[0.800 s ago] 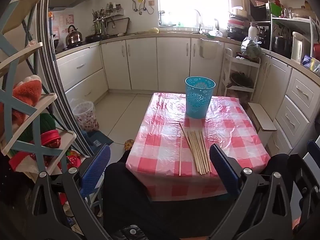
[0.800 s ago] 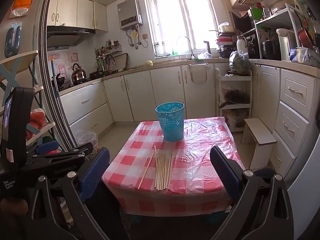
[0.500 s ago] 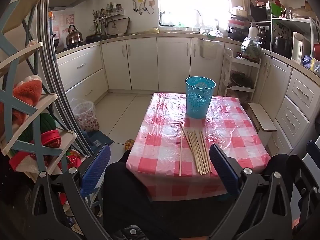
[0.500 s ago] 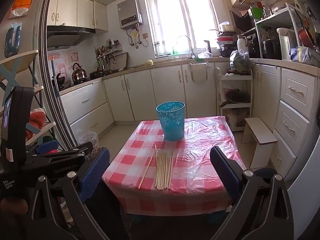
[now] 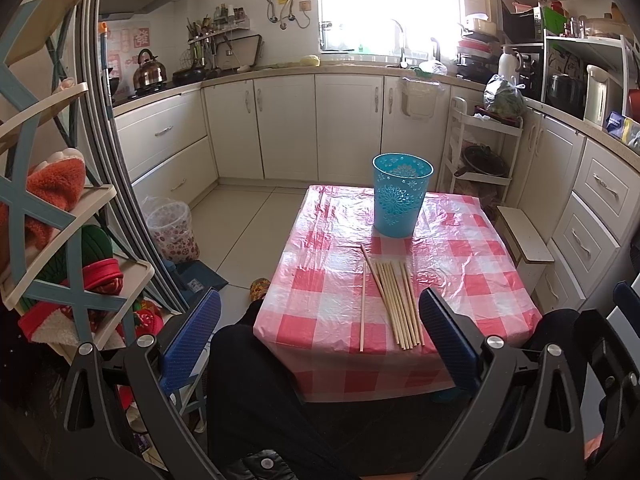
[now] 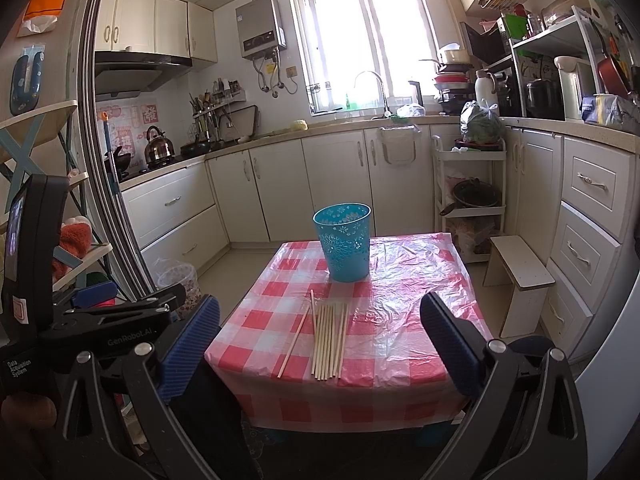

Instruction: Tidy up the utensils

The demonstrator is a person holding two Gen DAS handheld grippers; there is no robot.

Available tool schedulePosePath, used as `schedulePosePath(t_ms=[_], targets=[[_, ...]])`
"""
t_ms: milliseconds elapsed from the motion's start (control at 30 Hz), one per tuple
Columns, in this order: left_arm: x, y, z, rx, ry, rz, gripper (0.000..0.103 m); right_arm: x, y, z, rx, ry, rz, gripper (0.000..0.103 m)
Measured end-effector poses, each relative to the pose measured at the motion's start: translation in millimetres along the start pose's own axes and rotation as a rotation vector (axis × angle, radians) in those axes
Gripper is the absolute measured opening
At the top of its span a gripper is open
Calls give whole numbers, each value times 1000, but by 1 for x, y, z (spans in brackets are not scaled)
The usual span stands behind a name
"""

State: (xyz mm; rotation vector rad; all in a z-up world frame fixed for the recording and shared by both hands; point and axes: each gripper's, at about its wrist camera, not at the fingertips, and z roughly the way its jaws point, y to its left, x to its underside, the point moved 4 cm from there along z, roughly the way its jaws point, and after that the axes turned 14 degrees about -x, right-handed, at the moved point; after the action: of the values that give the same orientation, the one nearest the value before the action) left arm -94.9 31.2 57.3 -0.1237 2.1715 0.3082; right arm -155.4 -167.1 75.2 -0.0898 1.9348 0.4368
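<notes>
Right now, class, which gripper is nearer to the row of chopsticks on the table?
Left, but only slightly. The left gripper hangs open before the table's near edge, chopsticks just ahead, a little right. The right gripper, also open, sits further back, chopsticks ahead.

Both wrist views look from the near end of the table (image 5: 480, 264) (image 6: 400, 320) toward the window, tilted downward, well back from it. The left view sits higher, left of the right view. Both share the table and the cabinets beyond.
</notes>
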Motion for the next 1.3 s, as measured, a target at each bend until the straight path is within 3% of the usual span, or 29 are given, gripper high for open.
schedulePosePath(t_ms=[167,767,1167,1300], targets=[[0,1,0,-1,1,-1,95,0,-12,-6,0,3,0,96],[0,1,0,0,1,-2,95,-1,1,0,-5,-18,-3,96],[8,5,4,2,11,4,95,0,-10,0,3,50,19,96],[19,-2,20,41,60,36,95,4,-22,8,26,80,34,96]])
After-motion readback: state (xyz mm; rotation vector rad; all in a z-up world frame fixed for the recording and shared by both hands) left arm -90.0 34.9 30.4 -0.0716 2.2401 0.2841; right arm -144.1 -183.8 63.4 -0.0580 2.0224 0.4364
